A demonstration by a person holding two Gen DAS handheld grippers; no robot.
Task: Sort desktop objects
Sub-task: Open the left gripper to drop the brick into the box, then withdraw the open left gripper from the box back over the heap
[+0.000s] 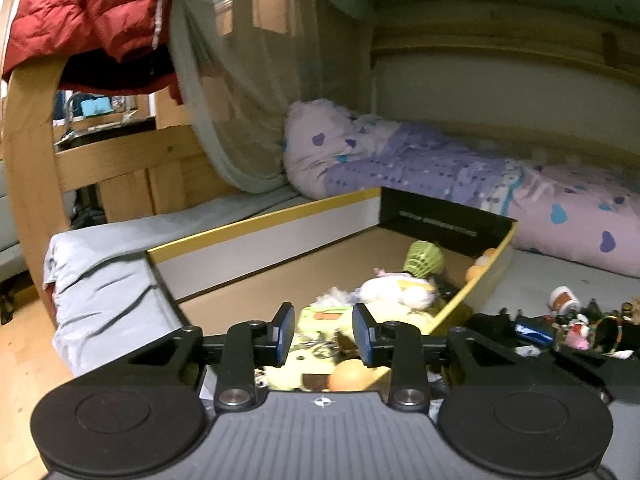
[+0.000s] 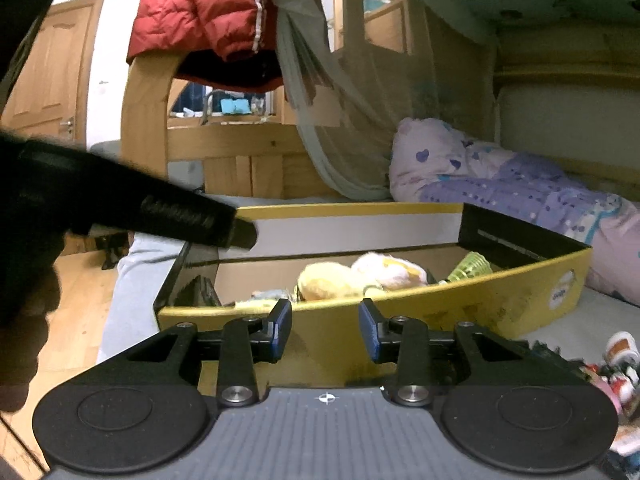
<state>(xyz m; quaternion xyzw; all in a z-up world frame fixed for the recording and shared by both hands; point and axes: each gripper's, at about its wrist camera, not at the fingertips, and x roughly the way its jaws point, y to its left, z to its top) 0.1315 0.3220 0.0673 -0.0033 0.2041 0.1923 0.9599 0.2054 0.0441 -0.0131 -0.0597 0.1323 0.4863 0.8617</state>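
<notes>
A shallow cardboard box [image 1: 280,280] with yellow rims is seen lying on the grey-sheeted bed [image 1: 104,264], and sorted things are gathered in its far right part. In the left wrist view, the left gripper [image 1: 324,334] is held over the box's near end, its jaws apart with nothing clamped between them. Below the jaws, at 6 o'clock, an orange ball [image 1: 350,376] is seen on a pale yellow printed item. Beyond the jaws, at 1 o'clock, a white and yellow plush toy [image 1: 396,290] is lying, and a green shuttlecock [image 1: 424,260] is set just behind it. Small loose objects [image 1: 576,328] are scattered on the bed outside the box, at 3 o'clock.

In the right wrist view, the right gripper [image 2: 325,330] is held just outside the box's yellow near wall [image 2: 460,312], its jaws set wide apart and empty. A dark blurred shape, which cannot be identified, is seen at 9 o'clock
</notes>
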